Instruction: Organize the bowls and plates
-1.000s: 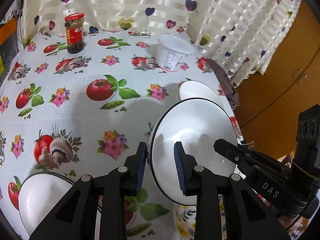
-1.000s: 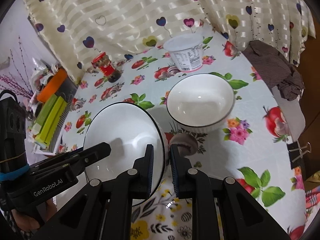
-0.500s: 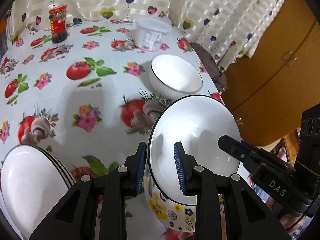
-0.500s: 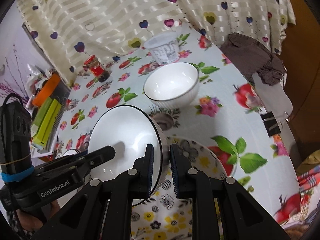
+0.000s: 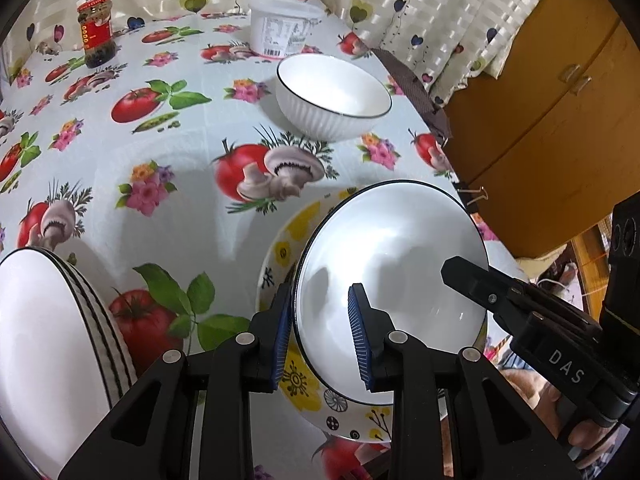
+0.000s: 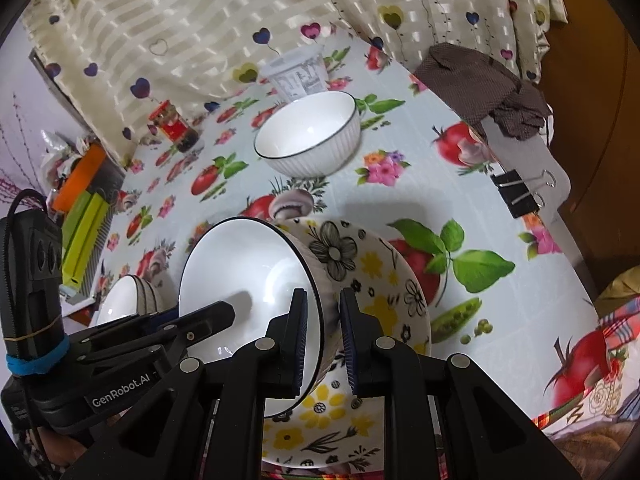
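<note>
A white bowl point(image 5: 394, 264) with a dark rim is gripped at its near edge by the left gripper point(image 5: 320, 338) and held tilted over a yellow-flowered plate point(image 5: 280, 252) on the surface point(image 5: 192, 148). The right gripper point(image 5: 520, 304) is seen at its far rim. A second white bowl point(image 5: 332, 98) stands farther back, a striped bowl point(image 5: 48, 344) at the left.

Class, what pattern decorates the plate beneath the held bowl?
Yellow and black flowers on white cover the plate; the right wrist view shows it best.
</note>
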A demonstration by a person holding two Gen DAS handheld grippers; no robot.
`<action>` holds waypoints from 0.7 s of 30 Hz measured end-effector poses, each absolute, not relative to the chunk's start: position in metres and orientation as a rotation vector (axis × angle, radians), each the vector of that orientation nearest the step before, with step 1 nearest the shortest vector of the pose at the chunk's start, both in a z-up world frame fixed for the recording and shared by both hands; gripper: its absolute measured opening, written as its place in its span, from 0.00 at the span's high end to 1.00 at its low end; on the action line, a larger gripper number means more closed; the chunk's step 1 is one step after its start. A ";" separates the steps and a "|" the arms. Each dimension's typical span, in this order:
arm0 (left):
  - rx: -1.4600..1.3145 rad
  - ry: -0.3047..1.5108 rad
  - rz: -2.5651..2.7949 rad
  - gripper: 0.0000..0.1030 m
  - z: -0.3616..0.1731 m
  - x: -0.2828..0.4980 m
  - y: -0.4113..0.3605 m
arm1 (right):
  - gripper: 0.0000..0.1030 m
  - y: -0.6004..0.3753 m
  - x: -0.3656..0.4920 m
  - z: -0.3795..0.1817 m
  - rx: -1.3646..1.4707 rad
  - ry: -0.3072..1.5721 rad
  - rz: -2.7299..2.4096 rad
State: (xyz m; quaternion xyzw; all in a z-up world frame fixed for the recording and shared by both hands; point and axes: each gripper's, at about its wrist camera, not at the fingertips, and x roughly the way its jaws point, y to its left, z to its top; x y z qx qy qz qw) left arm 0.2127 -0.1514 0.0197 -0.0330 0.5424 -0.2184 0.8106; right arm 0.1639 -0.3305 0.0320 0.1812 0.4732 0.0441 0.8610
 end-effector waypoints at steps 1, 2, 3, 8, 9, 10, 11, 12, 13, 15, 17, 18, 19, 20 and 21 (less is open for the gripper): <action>-0.068 1.161 -0.468 0.72 0.019 0.212 -0.152 | 0.84 -0.331 0.163 0.031 0.381 0.995 0.090; -0.067 1.162 -0.469 0.72 0.018 0.211 -0.153 | 0.84 -0.332 0.162 0.030 0.383 0.997 0.088; -0.067 1.161 -0.469 0.72 0.018 0.210 -0.154 | 0.84 -0.332 0.162 0.029 0.385 0.997 0.088; -0.061 1.154 -0.467 0.72 0.018 0.208 -0.156 | 0.84 -0.334 0.160 0.028 0.383 0.996 0.087; -0.058 1.151 -0.465 0.72 0.018 0.208 -0.156 | 0.84 -0.333 0.161 0.028 0.385 0.996 0.088; -0.057 1.150 -0.464 0.72 0.019 0.208 -0.157 | 0.84 -0.334 0.160 0.028 0.385 0.995 0.089; -0.056 1.148 -0.464 0.72 0.019 0.207 -0.157 | 0.84 -0.333 0.161 0.028 0.384 0.996 0.088; -0.056 1.147 -0.463 0.72 0.019 0.208 -0.157 | 0.84 -0.333 0.161 0.028 0.381 0.996 0.086; -0.056 1.145 -0.462 0.72 0.019 0.207 -0.158 | 0.84 -0.333 0.160 0.028 0.371 0.993 0.084; -0.051 1.141 -0.460 0.72 0.019 0.207 -0.159 | 0.84 -0.331 0.158 0.027 0.339 0.987 0.075; -0.042 1.138 -0.454 0.72 0.019 0.208 -0.161 | 0.84 -0.328 0.157 0.027 0.319 0.982 0.069; -0.039 1.137 -0.452 0.72 0.019 0.208 -0.161 | 0.84 -0.328 0.157 0.027 0.315 0.980 0.068; -0.039 1.136 -0.450 0.72 0.019 0.208 -0.161 | 0.84 -0.329 0.157 0.027 0.317 0.981 0.068; -0.043 1.135 -0.449 0.72 0.019 0.209 -0.161 | 0.84 -0.328 0.158 0.027 0.318 0.982 0.069; -0.046 1.134 -0.452 0.72 0.019 0.209 -0.161 | 0.84 -0.328 0.157 0.027 0.317 0.983 0.068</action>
